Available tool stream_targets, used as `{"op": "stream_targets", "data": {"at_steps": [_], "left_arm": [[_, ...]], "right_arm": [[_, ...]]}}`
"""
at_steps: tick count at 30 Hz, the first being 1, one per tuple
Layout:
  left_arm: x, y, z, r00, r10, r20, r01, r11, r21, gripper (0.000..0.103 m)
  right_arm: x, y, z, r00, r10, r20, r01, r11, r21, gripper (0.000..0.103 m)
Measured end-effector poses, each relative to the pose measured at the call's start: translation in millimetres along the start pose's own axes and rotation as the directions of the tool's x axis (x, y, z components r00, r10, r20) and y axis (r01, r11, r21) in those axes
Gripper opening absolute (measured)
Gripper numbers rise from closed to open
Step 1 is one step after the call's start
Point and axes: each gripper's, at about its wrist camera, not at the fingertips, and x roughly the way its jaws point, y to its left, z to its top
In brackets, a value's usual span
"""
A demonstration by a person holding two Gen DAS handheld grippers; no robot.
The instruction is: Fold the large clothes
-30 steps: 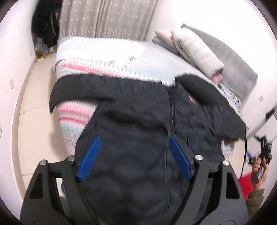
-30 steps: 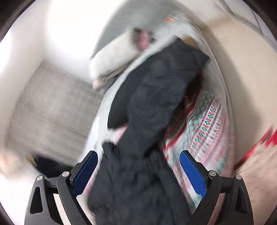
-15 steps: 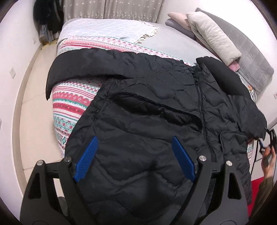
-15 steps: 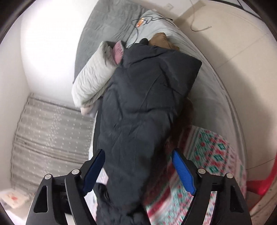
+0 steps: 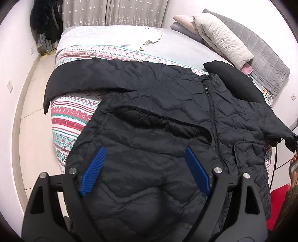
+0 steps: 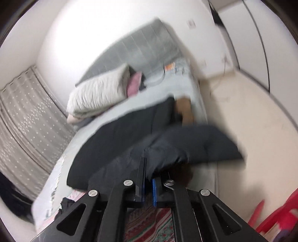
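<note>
A large black quilted jacket (image 5: 167,119) lies spread front-up on the bed, zipper closed, one sleeve stretched left over the bed corner. My left gripper (image 5: 145,167) is open and empty, hovering above the jacket's lower left part. In the blurred right wrist view my right gripper (image 6: 148,171) is shut on the jacket's right sleeve (image 6: 195,145), which it holds lifted over the bed's edge. The black hood (image 5: 232,82) lies toward the pillows.
The bed has a striped patterned blanket (image 5: 74,115) and a grey sheet (image 5: 177,48). Folded bedding and pillows (image 5: 221,39) lie by the grey headboard (image 5: 266,55). Curtains (image 5: 115,13) and hanging dark clothes (image 5: 46,20) stand beyond. Something red (image 6: 275,219) is on the floor at right.
My right gripper has closed on the jacket's right sleeve and lifted it. My left gripper stays open above the jacket, with the view barely shifted.
</note>
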Motion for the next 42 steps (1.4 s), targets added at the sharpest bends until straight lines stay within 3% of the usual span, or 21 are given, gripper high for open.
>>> {"op": "stream_targets", "data": {"at_steps": [3, 7, 10, 12, 16, 20, 23, 26, 29, 30, 32, 34, 36, 37, 38, 40, 42], "left_arm": [[1, 4, 3, 1.0, -0.003, 0.007, 0.003, 1.0, -0.002, 0.087], [7, 9, 5, 1.0, 0.004, 0.003, -0.004, 1.0, 0.014, 0.087], [16, 10, 2, 1.0, 0.0, -0.003, 0.0, 0.999, 0.036, 0.087], [23, 8, 0, 1.0, -0.003, -0.025, 0.005, 0.998, 0.057, 0.087], [32, 4, -11, 0.997, -0.013, -0.076, 0.017, 0.998, 0.058, 0.087], [52, -8, -28, 0.978, 0.002, -0.21, 0.022, 0.994, 0.11, 0.087], [50, -16, -33, 0.977, 0.034, -0.212, -0.004, 0.99, 0.144, 0.087], [38, -14, -27, 0.987, 0.002, -0.162, 0.017, 0.994, 0.112, 0.087], [33, -10, -23, 0.987, -0.03, -0.156, 0.043, 0.996, 0.08, 0.087], [33, -9, -23, 0.987, -0.035, -0.159, 0.046, 0.996, 0.072, 0.087], [35, -7, -23, 0.984, -0.059, -0.169, 0.068, 0.997, 0.045, 0.087], [38, -5, -24, 0.98, -0.082, -0.181, 0.087, 0.996, 0.02, 0.087], [39, -2, -21, 0.977, -0.107, -0.183, 0.109, 0.994, 0.005, 0.087], [38, 0, -19, 0.979, -0.109, -0.173, 0.11, 0.994, -0.005, 0.087], [35, 2, -17, 0.982, -0.107, -0.159, 0.106, 0.994, -0.013, 0.087], [31, 4, -14, 0.984, -0.105, -0.145, 0.104, 0.994, -0.014, 0.087], [27, 6, -13, 0.983, -0.119, -0.136, 0.118, 0.993, -0.022, 0.087]], "right_arm": [[-19, 9, 3, 0.994, -0.068, 0.085, 0.072, 0.997, -0.042, 0.004], [-35, -10, 9, 0.981, -0.135, 0.141, 0.127, 0.99, 0.066, 0.004], [-30, -15, 0, 0.99, -0.082, 0.116, 0.079, 0.996, 0.035, 0.004], [-22, -13, -5, 0.991, -0.107, 0.086, 0.108, 0.994, -0.008, 0.004], [-24, -32, -8, 0.987, -0.141, 0.074, 0.138, 0.989, 0.049, 0.004], [-44, -17, -1, 0.985, -0.093, 0.143, 0.086, 0.995, 0.059, 0.004], [-64, 27, -1, 0.976, -0.038, 0.216, 0.047, 0.998, -0.034, 0.004], [-85, 88, -13, 0.959, 0.083, 0.272, -0.04, 0.986, -0.161, 0.004], [-103, 172, -52, 0.941, 0.219, 0.26, -0.096, 0.905, -0.414, 0.005], [-103, 203, -75, 0.938, 0.27, 0.219, -0.126, 0.852, -0.508, 0.006], [-96, 250, -120, 0.935, 0.341, 0.094, -0.216, 0.761, -0.612, 0.007], [-74, 287, -173, 0.93, 0.357, -0.088, -0.326, 0.69, -0.646, 0.008], [-46, 320, -241, 0.909, 0.296, -0.295, -0.416, 0.579, -0.701, 0.008], [-33, 331, -276, 0.895, 0.222, -0.387, -0.445, 0.512, -0.735, 0.008], [-25, 337, -299, 0.885, 0.168, -0.434, -0.458, 0.474, -0.752, 0.008], [-17, 342, -327, 0.872, 0.082, -0.482, -0.465, 0.442, -0.767, 0.012], [-19, 344, -340, 0.861, 0.051, -0.507, -0.481, 0.408, -0.776, 0.015]]}}
